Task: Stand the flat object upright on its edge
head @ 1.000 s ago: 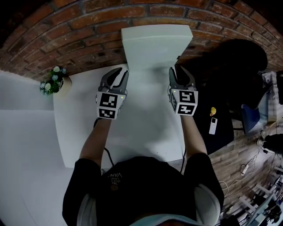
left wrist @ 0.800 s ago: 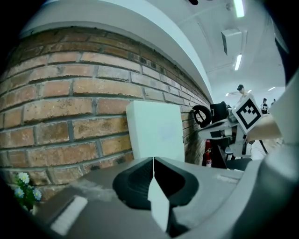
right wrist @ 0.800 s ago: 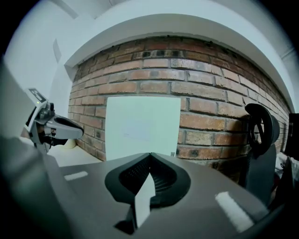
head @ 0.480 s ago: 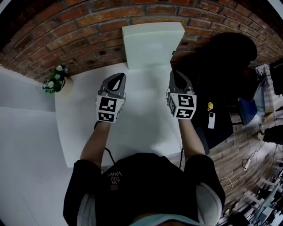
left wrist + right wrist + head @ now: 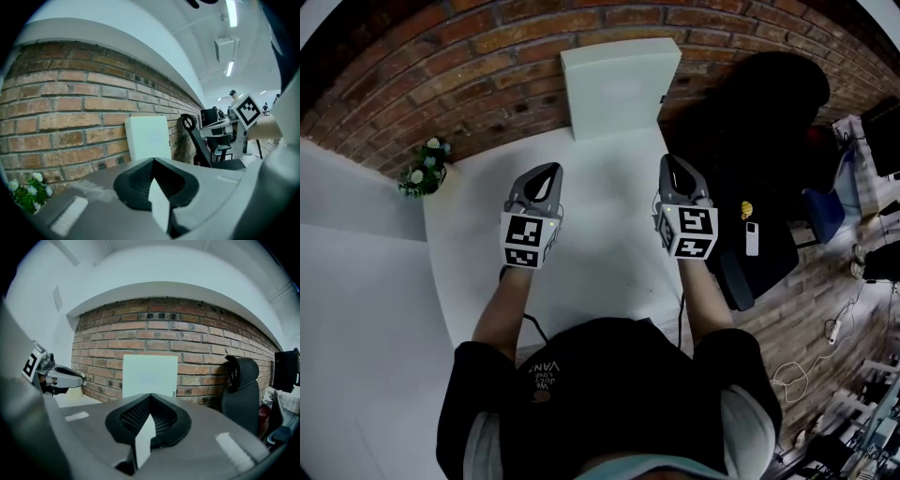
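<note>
- Head view: both forearms reached fwd over the table (image 5: 609, 267), approx parallel. L gripper (image 5: 546, 171) and R gripper (image 5: 671, 161) were side by side and well apart, marker cubes facing up at the camera.
- Both grippers pointed toward the brick wall (image 5: 441, 84), noses tipped slightly down.
- Board (image 5: 619, 89) stood upright on its bottom edge at the table's far end, right at the wall. Its broad face was toward the person and its top edge approx level.
- Couldn't tell if the board leaned on the bricks or stood just clear.
- Board looked near square, so its long axis was hard to call.
- Board was apart from both grippers, ahead of them and btwn their lines.
- Left gripper view: board sat ahead, just above the jaw tips, w/ bricks behind it and flowers (image 5: 424, 169) low at left.
- L jaws were closed tight, tips meeting, nothing btwn them.
- Right gripper view: board was straight ahead, face-on, w/ a dark chair (image 5: 239, 385) to its right.
- R jaws were likewise pressed together and empty.
</note>
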Tool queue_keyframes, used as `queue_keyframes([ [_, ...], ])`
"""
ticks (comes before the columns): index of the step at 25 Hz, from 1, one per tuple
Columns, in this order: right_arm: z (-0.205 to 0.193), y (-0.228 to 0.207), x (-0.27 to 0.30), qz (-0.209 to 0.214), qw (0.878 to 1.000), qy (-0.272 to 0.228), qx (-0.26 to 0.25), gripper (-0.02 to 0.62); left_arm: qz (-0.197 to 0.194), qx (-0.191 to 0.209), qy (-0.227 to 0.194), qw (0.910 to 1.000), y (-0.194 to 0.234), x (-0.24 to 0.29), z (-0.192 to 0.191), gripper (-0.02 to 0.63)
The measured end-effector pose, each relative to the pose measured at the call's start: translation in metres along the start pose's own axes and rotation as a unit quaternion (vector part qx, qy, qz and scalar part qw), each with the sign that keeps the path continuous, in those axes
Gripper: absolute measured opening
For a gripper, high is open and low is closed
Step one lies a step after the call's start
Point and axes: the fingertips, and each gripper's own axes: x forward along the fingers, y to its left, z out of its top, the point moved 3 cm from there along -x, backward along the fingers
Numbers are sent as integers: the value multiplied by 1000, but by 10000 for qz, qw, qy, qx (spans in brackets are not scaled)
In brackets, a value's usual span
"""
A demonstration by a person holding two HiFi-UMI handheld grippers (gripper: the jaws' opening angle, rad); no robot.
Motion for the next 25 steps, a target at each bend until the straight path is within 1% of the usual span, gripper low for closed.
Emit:
queue_keyframes([
  [14, -6, 48, -60, -391, 9988, -65, 280, 0, -452, 90, -137, 9988, -6, -55, -7, 1],
  [25, -16, 85, -101, -788, 9958, -123, 458, 0, -782, 163, -240, 9965, -4, -92, -15, 0],
])
